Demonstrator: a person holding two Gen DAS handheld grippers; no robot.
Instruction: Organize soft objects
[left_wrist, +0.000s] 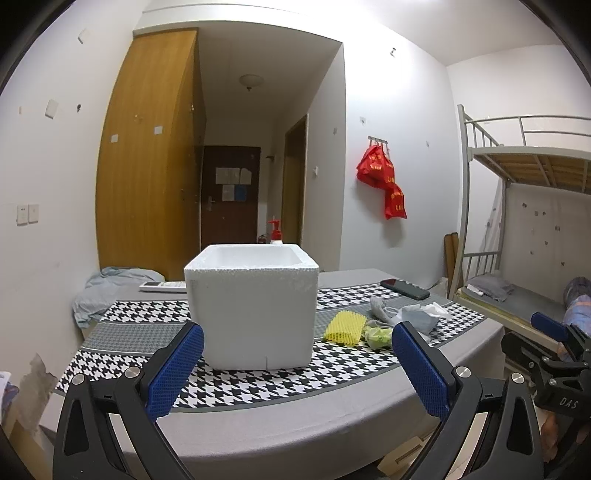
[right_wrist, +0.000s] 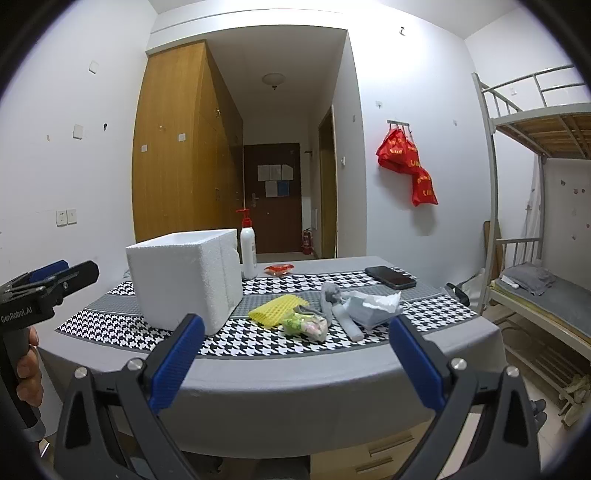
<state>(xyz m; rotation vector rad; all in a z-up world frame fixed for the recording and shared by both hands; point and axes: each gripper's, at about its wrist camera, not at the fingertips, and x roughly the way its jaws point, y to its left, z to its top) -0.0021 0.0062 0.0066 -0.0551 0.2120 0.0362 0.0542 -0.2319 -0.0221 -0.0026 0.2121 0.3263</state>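
Yellow foam net sleeve (right_wrist: 277, 311) lies right of the white polystyrene box (right_wrist: 184, 278): light, compressible; pinch mid-body. Right gripper (right_wrist: 297, 345) and left gripper (left_wrist: 297, 350) stand apart, empty.

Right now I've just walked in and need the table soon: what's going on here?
A person holds two grippers, left gripper and right gripper, both open and empty, short of the table. The soft items, a yellow foam net, a grey sock and a crumpled bag, lie beside the white foam box. Nothing is picked up yet.
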